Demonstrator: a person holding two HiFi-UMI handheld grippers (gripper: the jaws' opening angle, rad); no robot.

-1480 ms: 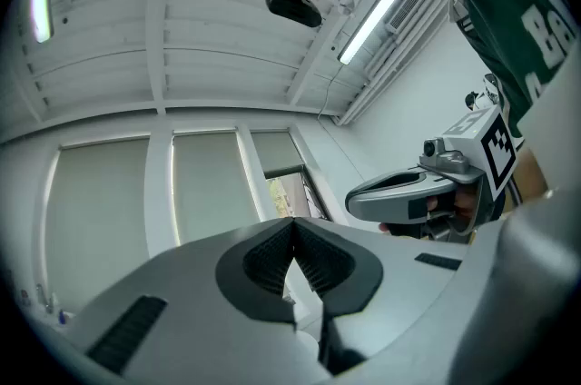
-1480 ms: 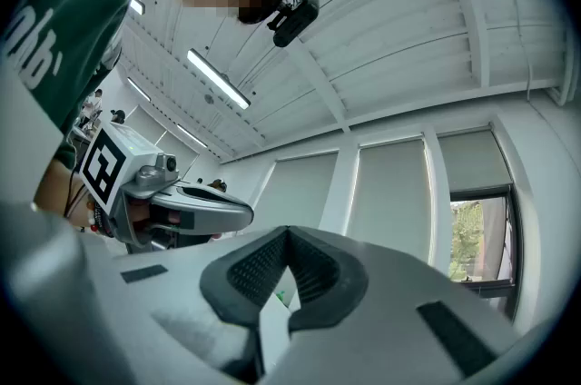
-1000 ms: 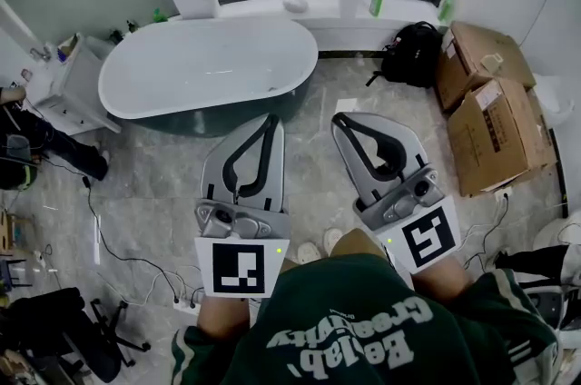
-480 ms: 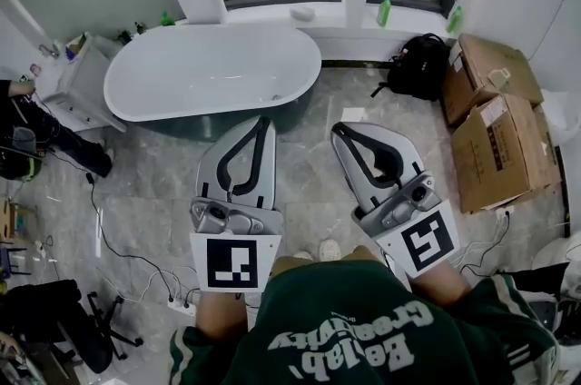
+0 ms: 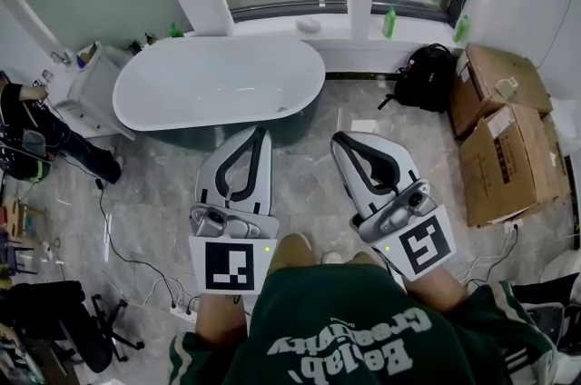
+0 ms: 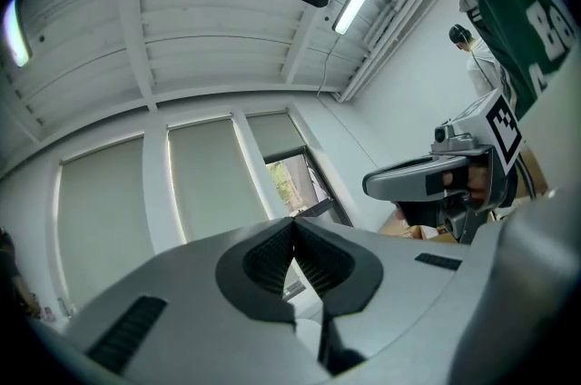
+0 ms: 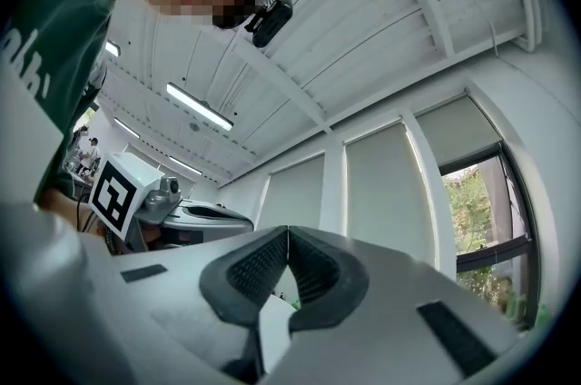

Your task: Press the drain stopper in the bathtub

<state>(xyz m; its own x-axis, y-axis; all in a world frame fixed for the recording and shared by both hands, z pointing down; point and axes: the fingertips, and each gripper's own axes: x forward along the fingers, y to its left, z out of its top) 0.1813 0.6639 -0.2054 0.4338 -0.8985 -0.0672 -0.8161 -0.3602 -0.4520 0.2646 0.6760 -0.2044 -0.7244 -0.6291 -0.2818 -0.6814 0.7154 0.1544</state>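
Observation:
The white oval bathtub (image 5: 218,83) stands under the window, a short way ahead of both grippers. A small dark spot (image 5: 281,109) shows on its near right inner wall; I cannot make out the drain stopper itself. My left gripper (image 5: 260,131) points toward the tub's near right end, shut and holding nothing. My right gripper (image 5: 338,141) hovers over the floor to the right of the tub, also shut and holding nothing. In the left gripper view the ribbed pads (image 6: 272,258) meet at the tip; the right gripper view shows its pads (image 7: 263,270) meeting likewise. Both views look up at blinds and ceiling.
A white cabinet (image 5: 86,93) stands at the tub's left end, with a person (image 5: 36,138) beside it. A black backpack (image 5: 427,76) and cardboard boxes (image 5: 504,129) sit at the right. Cables (image 5: 118,229) and a chair (image 5: 64,320) lie at the lower left. Green bottles (image 5: 389,22) stand on the sill.
The tub and window have slid lower and a little right in the head view as I moved toward them. Both grippers came along, still shut.

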